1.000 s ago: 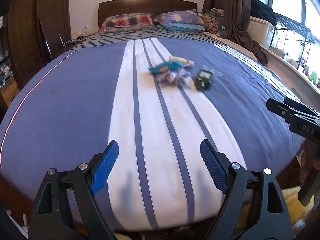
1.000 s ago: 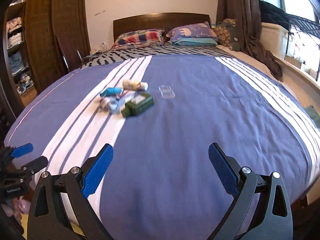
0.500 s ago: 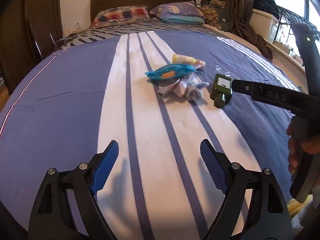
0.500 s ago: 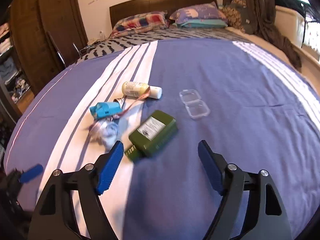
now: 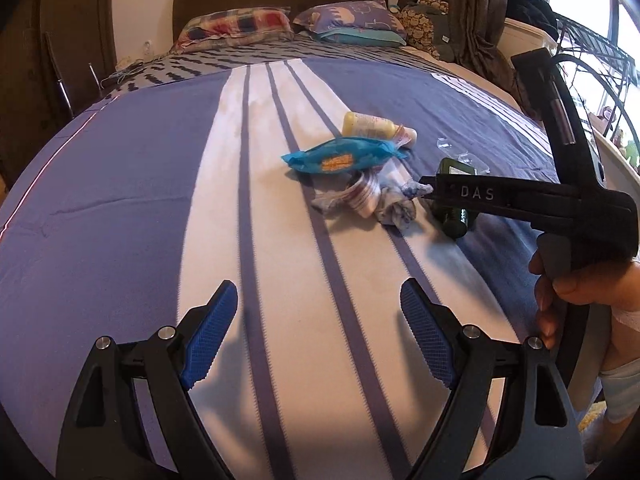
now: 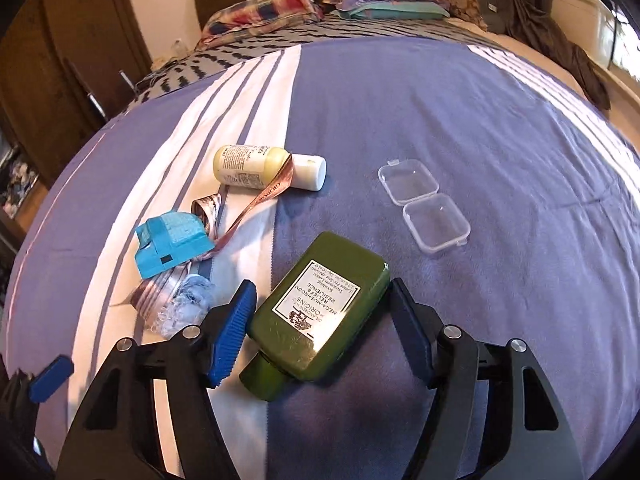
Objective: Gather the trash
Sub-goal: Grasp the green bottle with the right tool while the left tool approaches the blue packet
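Right tongs (image 6: pixel 320 320) wide, straddling green bottle (image 6: pixel 320 316) lying flat on bed (image 6: pixel 440 120); pads not visibly touching. Left tongs (image 5: pixel 320 336) wide, holding nothing, above bed.

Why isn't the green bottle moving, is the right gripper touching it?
Cannot tell. In the right wrist view the right gripper straddles the green bottle, jaws close beside it; no clear contact or gap.

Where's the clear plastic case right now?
Right wrist view: the clear plastic case lies open on the blue bedspread, right of the green bottle.
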### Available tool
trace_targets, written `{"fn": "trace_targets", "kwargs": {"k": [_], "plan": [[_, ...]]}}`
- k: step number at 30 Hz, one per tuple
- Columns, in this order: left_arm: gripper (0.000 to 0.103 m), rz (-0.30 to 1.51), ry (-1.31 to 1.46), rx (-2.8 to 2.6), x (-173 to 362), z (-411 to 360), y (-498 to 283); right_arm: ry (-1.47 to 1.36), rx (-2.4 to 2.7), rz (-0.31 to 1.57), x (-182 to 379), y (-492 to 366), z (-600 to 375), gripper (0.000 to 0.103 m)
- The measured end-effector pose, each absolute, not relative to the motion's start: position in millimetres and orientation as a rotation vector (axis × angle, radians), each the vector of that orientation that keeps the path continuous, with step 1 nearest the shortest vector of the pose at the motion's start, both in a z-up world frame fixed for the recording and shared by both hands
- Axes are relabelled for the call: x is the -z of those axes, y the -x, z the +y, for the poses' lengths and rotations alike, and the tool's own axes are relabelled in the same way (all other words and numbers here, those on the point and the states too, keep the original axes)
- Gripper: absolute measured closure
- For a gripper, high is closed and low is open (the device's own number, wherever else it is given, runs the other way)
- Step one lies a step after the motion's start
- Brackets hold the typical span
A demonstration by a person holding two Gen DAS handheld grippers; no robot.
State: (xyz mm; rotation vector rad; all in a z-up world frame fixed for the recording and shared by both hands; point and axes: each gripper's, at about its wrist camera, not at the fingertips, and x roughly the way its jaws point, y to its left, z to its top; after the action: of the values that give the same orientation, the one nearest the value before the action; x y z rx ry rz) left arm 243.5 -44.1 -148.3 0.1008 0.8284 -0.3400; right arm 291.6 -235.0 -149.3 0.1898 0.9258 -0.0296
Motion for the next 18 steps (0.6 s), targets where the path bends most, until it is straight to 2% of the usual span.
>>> {"fn": "trace_targets", "kwargs": {"k": [6,8,9,10,17,18], "plan": [[0.027,0.829,-0.105,0.384,148.7,-68.5,-254.0,-0.136,0.056,0.878,139.1,-277.4,-263.1,0.035],[0.039,0.83,-0.093,0.41,149.7,-77.4,-258.5,-0.132,0.061,0.869,137.8,-269.5,-272.7,0.035],[0.05,0.834,-0.078,0.431,150.0,-82.6,-261.7,-0.132,0.061,0.866,137.5,-264.5,-278.5,0.035],[0.056,0.834,-0.067,0.445,149.8,-86.4,-264.1,-0.132,0.061,0.863,137.1,-261.6,-282.5,0.035],[0.066,0.77,-0.095,0.444,137.8,-112.1,-277.7,-0.153,0.041,0.852,137.8,-238.0,-308.3,0.035],[0.07,0.77,-0.1,0.443,137.7,-115.2,-281.1,-0.157,0.032,0.85,138.3,-235.1,-310.8,0.035]]}}
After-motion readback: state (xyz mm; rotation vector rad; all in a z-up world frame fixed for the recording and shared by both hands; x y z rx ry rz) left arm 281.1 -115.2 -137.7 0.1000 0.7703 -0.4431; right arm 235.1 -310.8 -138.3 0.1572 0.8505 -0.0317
